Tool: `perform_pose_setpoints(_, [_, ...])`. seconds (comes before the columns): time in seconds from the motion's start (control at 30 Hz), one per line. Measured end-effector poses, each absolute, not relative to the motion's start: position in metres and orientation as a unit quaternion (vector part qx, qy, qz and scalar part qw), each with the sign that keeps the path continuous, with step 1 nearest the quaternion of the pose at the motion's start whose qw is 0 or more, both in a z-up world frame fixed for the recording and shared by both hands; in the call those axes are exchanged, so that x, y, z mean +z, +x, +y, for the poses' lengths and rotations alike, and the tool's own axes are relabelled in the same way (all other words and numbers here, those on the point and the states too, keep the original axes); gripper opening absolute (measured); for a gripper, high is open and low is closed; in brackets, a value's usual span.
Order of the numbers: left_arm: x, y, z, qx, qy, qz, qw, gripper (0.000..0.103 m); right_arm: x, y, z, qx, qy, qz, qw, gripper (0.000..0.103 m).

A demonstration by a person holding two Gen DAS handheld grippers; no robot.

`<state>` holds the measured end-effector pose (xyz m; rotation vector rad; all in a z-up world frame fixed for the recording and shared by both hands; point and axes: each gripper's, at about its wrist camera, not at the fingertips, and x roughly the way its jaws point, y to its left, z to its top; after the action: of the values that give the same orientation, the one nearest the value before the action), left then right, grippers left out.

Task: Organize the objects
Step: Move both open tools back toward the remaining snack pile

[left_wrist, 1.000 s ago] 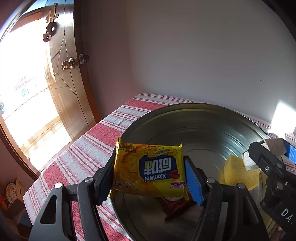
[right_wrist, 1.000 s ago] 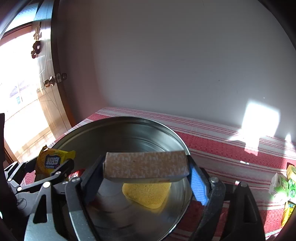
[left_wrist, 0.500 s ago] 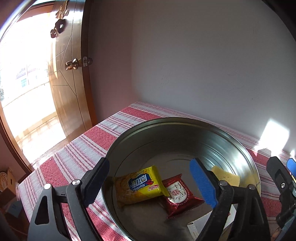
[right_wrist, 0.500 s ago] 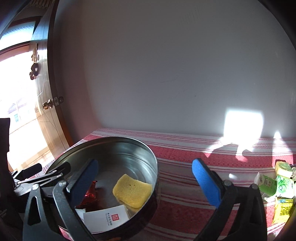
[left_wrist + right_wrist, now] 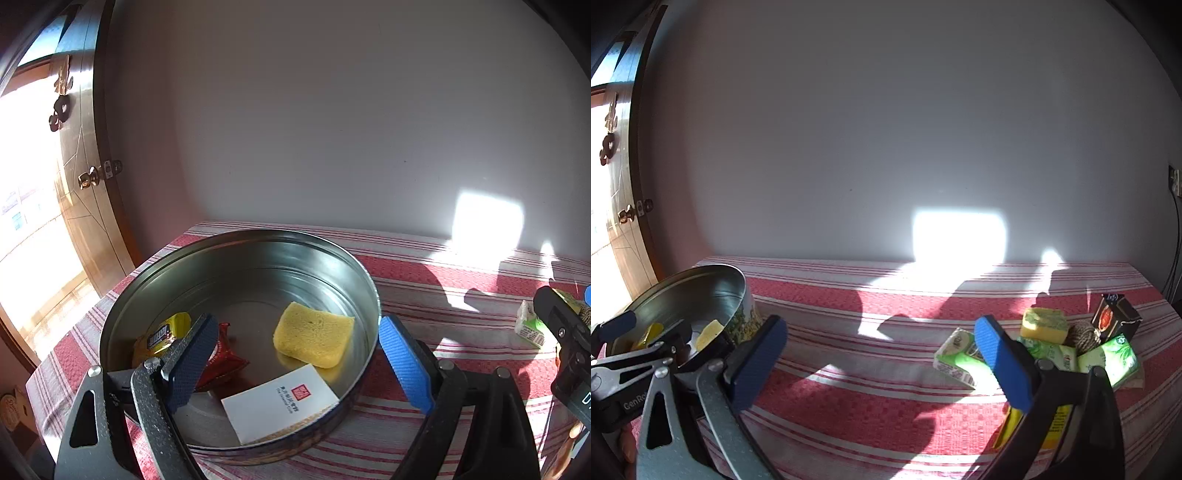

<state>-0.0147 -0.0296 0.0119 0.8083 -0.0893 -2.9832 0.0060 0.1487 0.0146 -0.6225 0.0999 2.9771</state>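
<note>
While both grippers' jaws gape empty, green packets (image 5: 964, 360), a twine ball (image 5: 1084, 336) and a dark box (image 5: 1112, 318) crowd the striped cloth (image 5: 886, 325) beyond the right gripper (image 5: 877, 354)

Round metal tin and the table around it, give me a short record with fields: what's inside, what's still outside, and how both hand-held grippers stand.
container: round metal tin on the red striped tablecloth
inside tin: yellow sponge, white card, red packet, yellow packet
outside tin: green packs, second sponge, twine ball, dark box
left hand-held gripper: open, nothing between its fingers
right hand-held gripper: open, empty, between tin and pile
</note>
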Motion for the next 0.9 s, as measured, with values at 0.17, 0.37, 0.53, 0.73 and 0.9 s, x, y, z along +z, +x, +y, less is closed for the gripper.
perform_pose_setpoints(0.17, [0.008,-0.010,0.006,-0.963,0.266,-0.040,-0.007,0.090,0.013,0.020,0.181,0.975,-0.208,0.027,0.077,0.103])
perform_pose_setpoints(0.37, [0.005,-0.006,0.040,-0.961,0.271,-0.053,-0.032,0.090,0.013,0.038,0.214,0.972,-0.209,0.021,0.107,0.103])
perform_pose_setpoints(0.53, [0.004,0.000,0.065,-0.958,0.277,-0.059,-0.051,0.090,0.011,0.049,0.241,0.969,-0.212,0.022,0.126,0.103])
perform_pose_setpoints(0.73, [0.003,0.004,0.093,-0.954,0.283,-0.070,-0.071,0.090,0.011,0.067,0.273,0.965,-0.213,0.027,0.149,0.103])
perform_pose_setpoints(0.9, [-0.002,0.005,0.112,-0.949,0.293,-0.075,-0.087,0.090,0.009,0.079,0.303,0.959,-0.219,0.024,0.178,0.103])
